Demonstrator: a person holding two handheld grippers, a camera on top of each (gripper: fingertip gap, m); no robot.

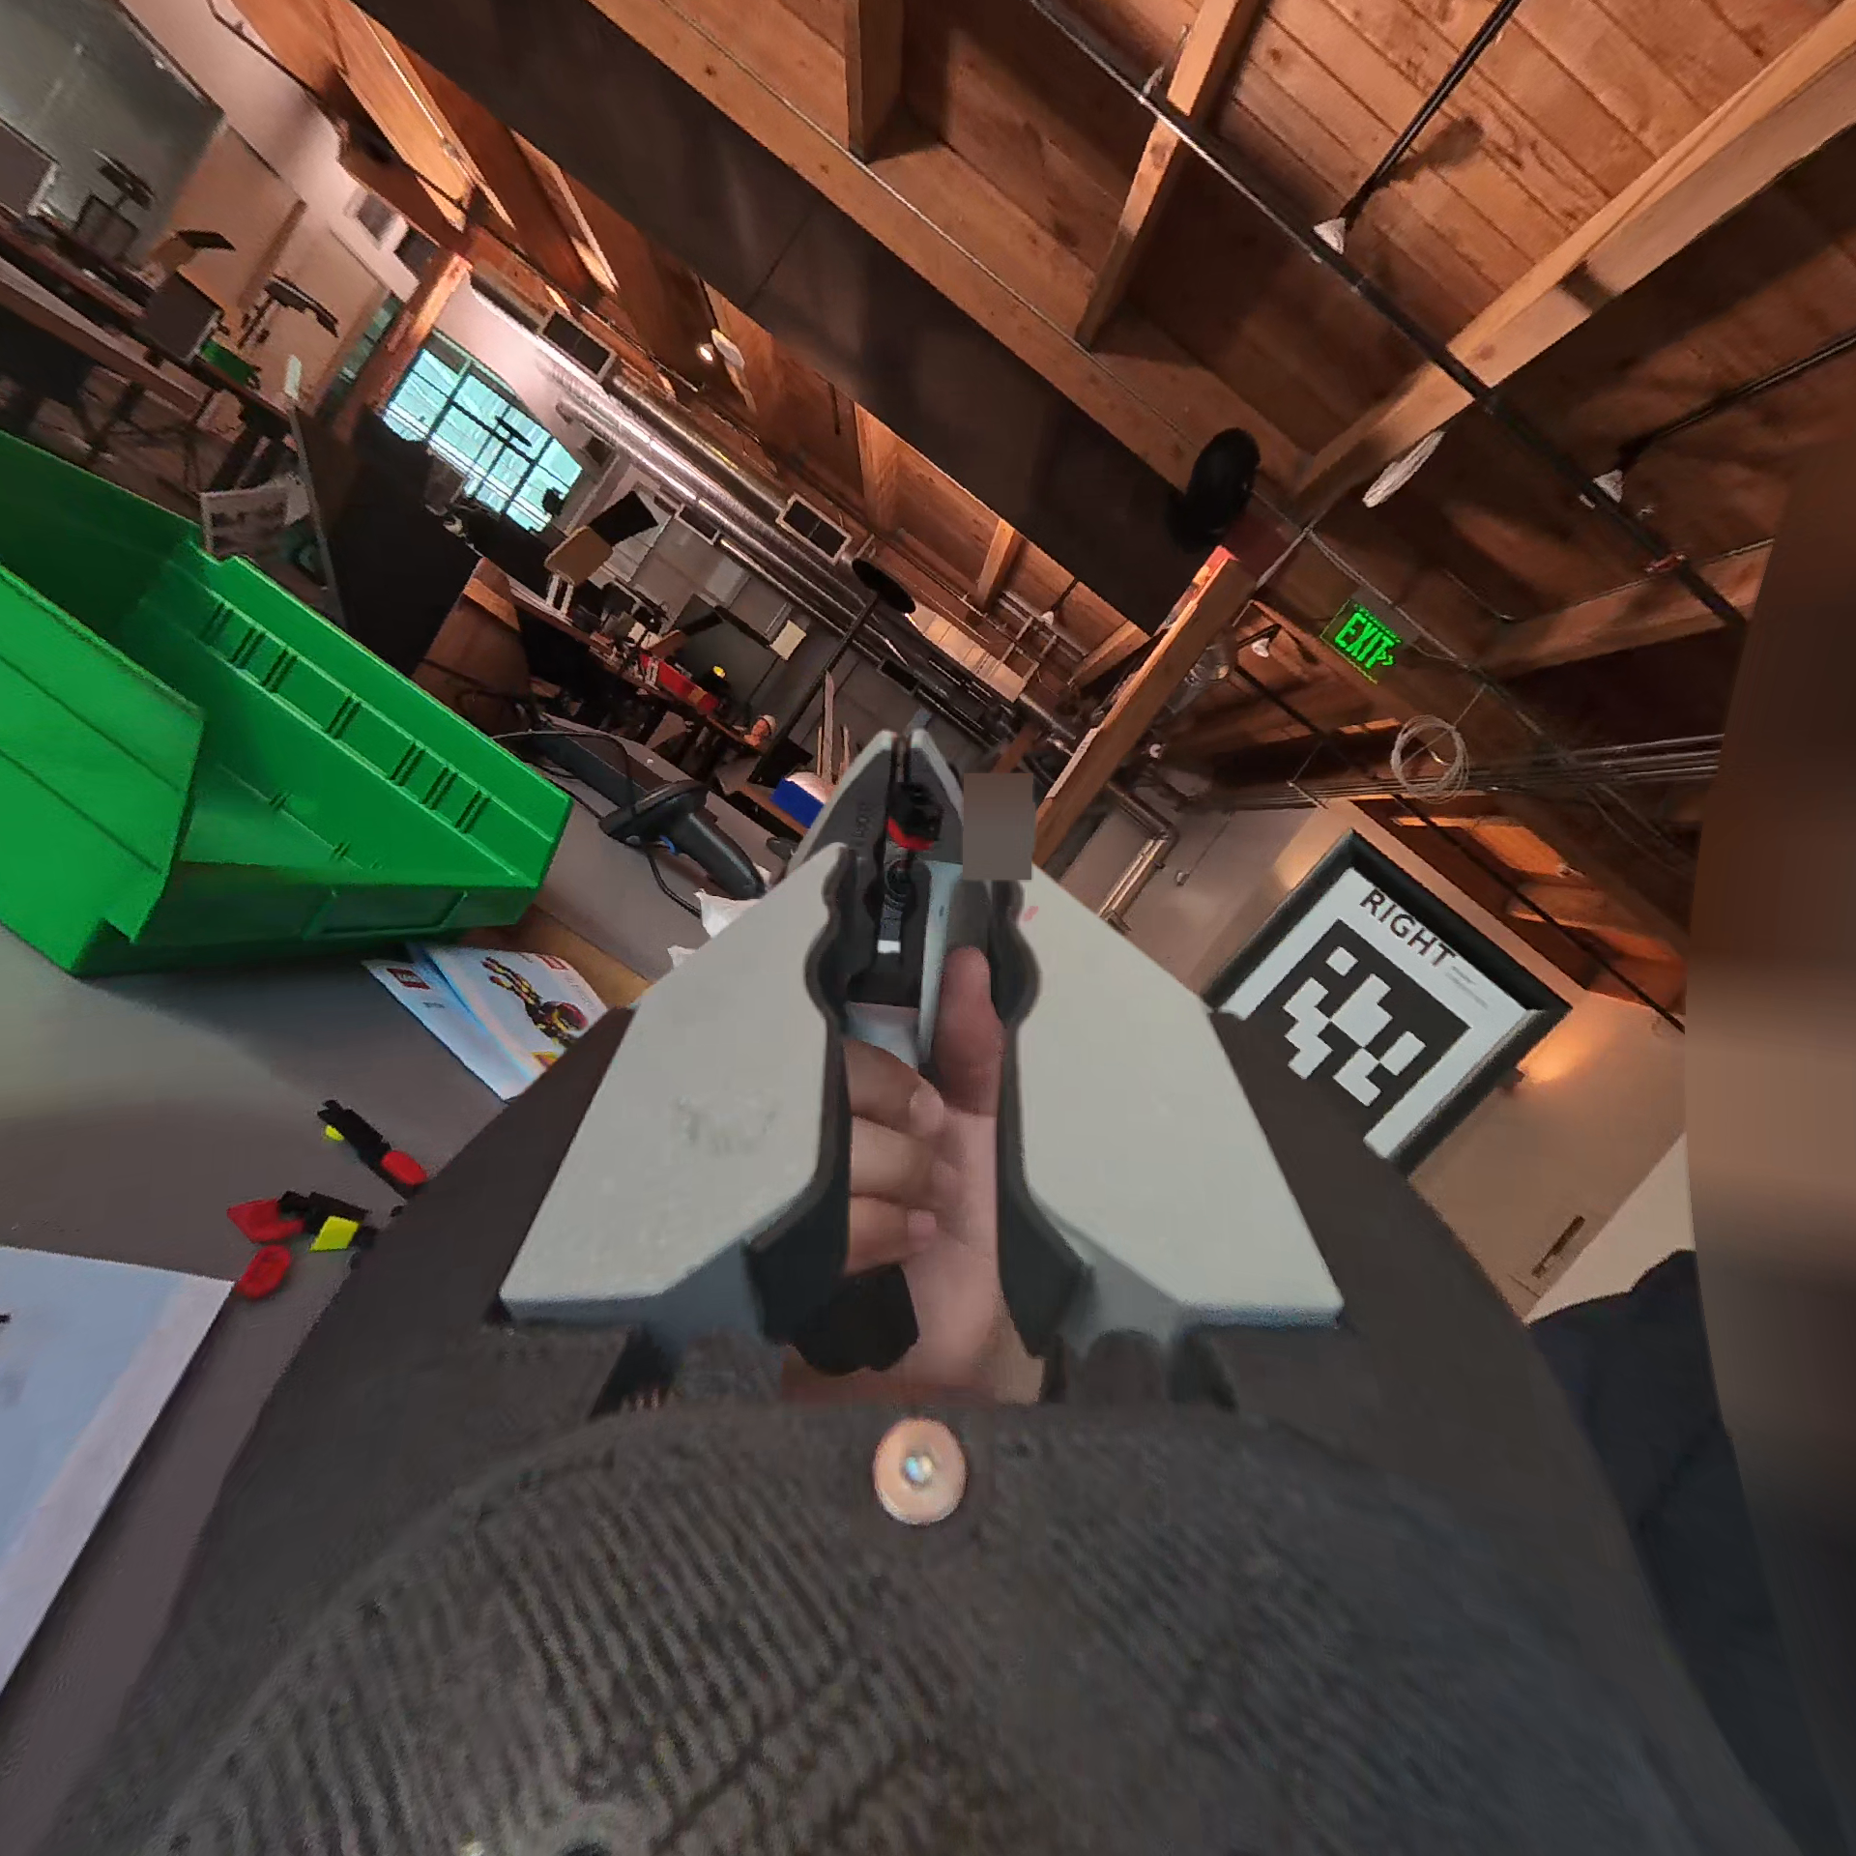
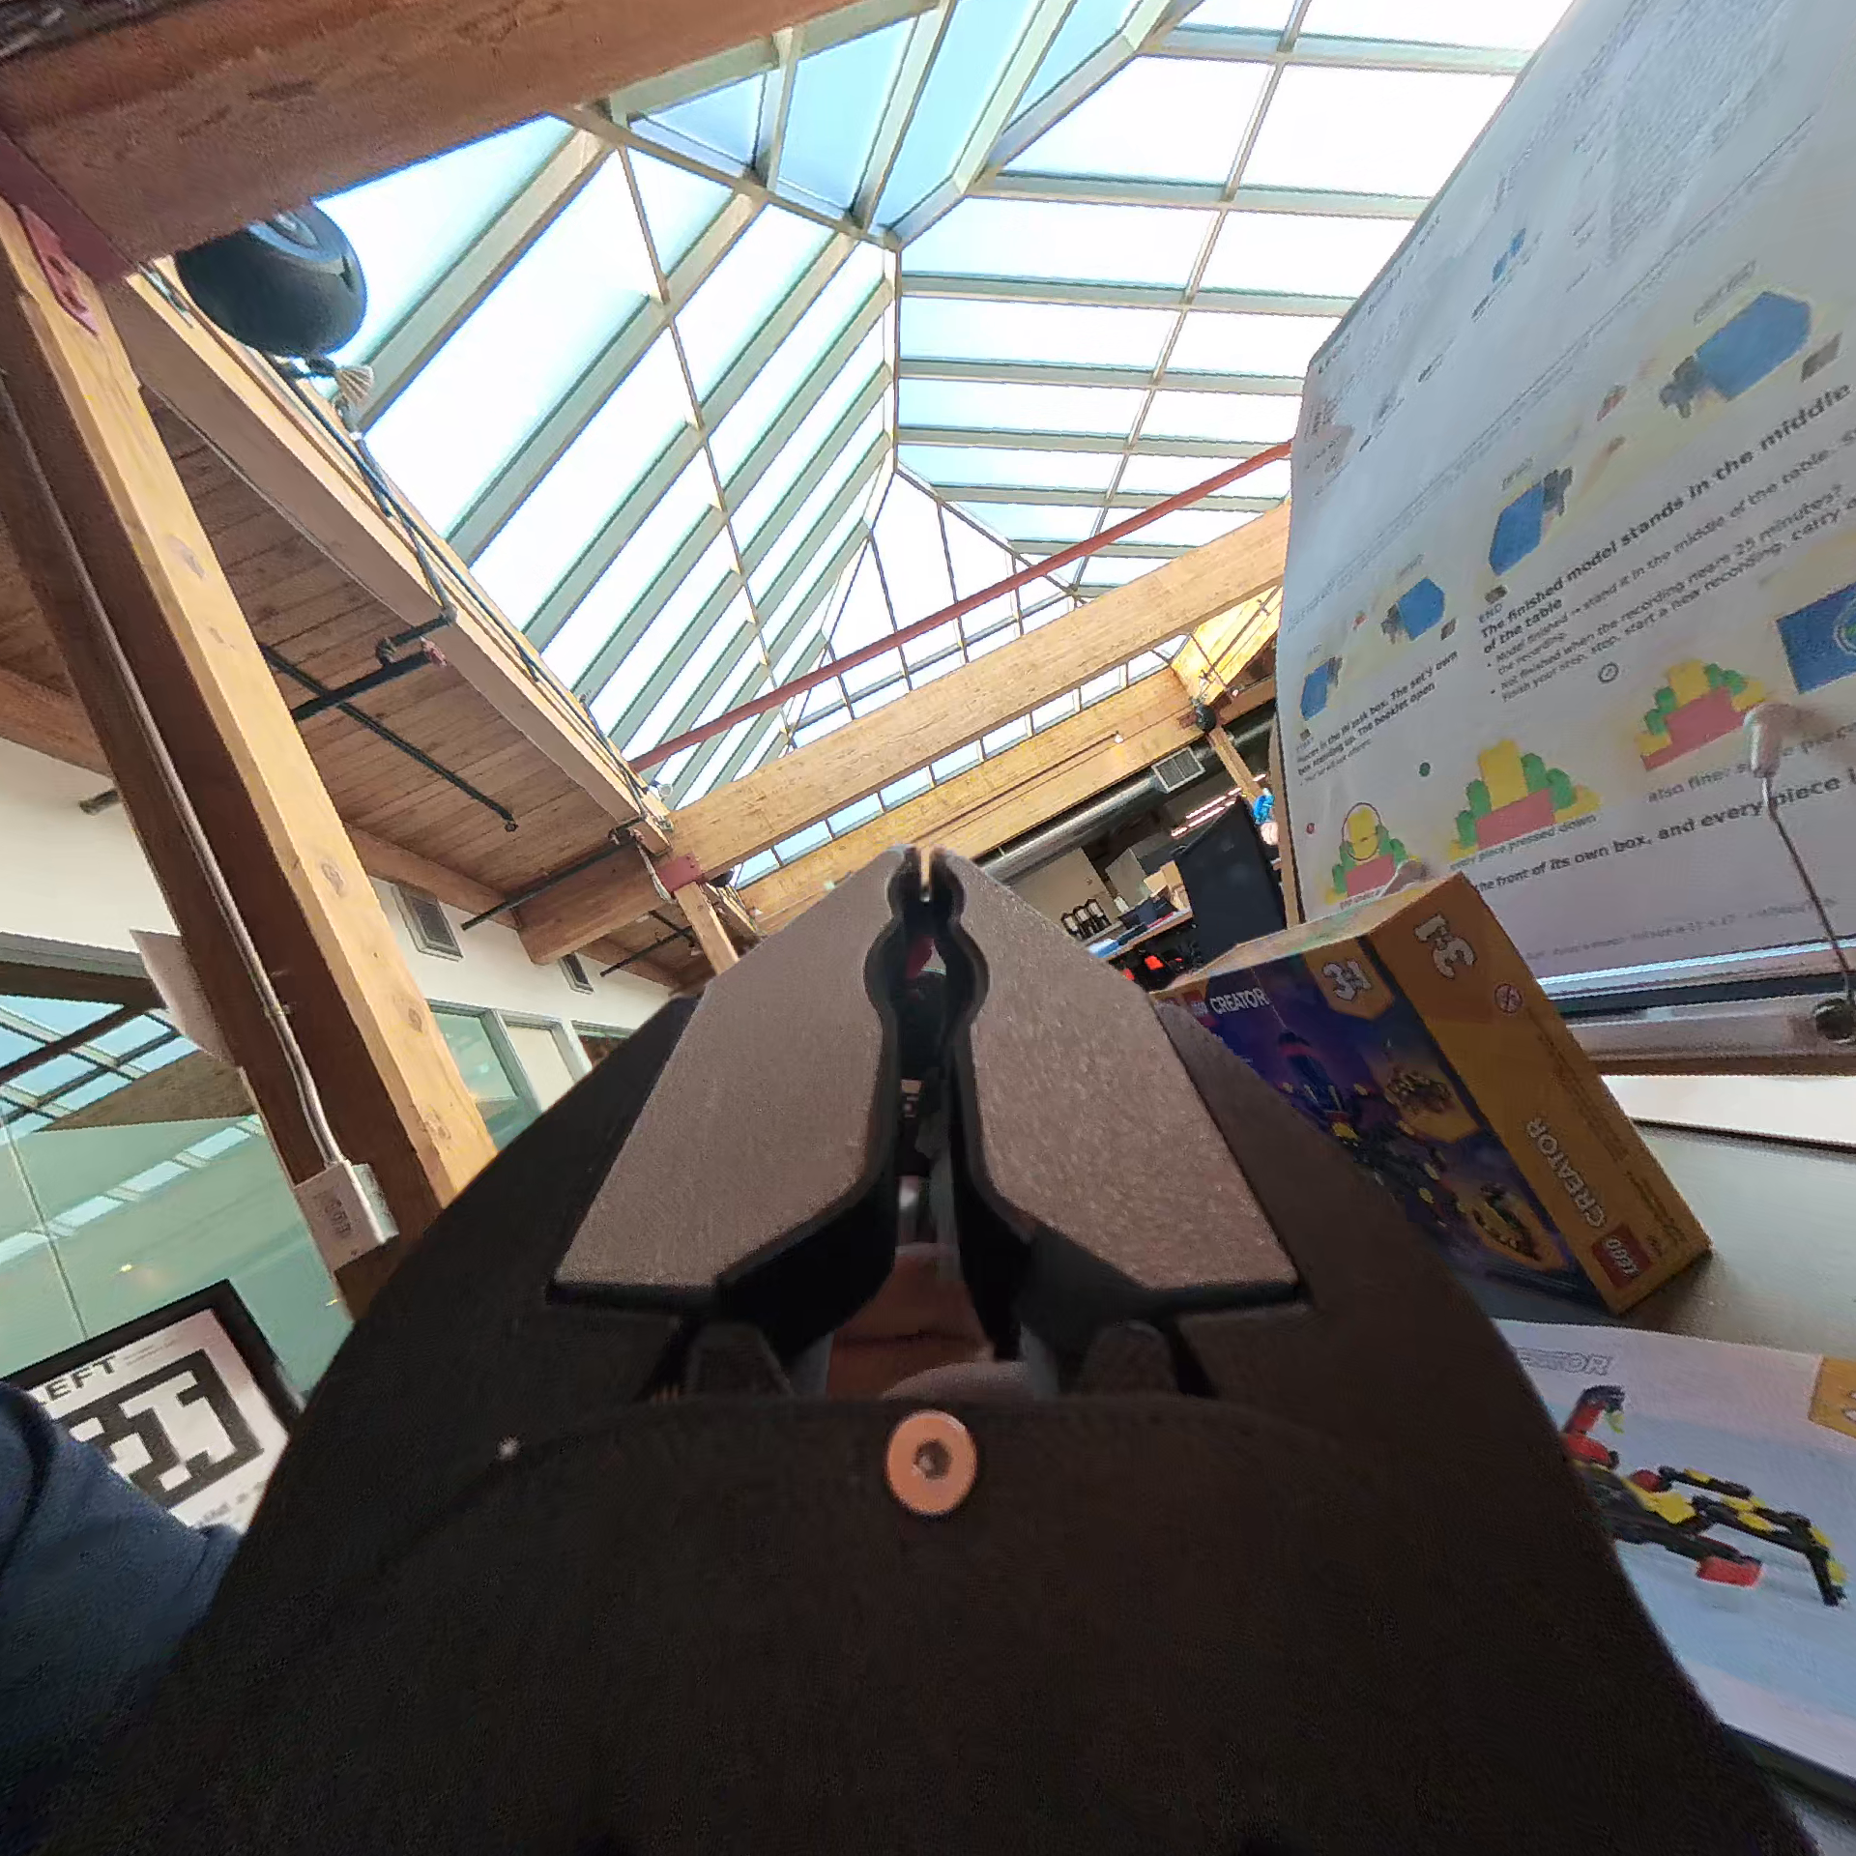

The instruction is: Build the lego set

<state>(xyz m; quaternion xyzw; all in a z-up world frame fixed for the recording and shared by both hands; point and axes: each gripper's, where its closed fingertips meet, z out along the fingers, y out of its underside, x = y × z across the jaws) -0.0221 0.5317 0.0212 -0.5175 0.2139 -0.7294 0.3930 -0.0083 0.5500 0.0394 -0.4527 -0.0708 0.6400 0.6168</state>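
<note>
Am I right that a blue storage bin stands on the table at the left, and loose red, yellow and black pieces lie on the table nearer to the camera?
Not quite: the storage bin is green, not blue, as the left wrist view shows. The rest holds: it stands on the table at the left, and the loose red, yellow and black pieces lie nearer to the camera.

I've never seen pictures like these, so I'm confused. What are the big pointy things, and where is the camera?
They are two hand-held grabbers a person uses to build Lego. Each carries a camera looking along its jaws. One picture comes from the left gripper, jaws slightly apart around a black-and-red Lego piece; whether they squeeze it is unclear. The other comes from the right gripper, jaws closed. On the table lie loose pieces, a green bin, a booklet and the Lego box.
</note>
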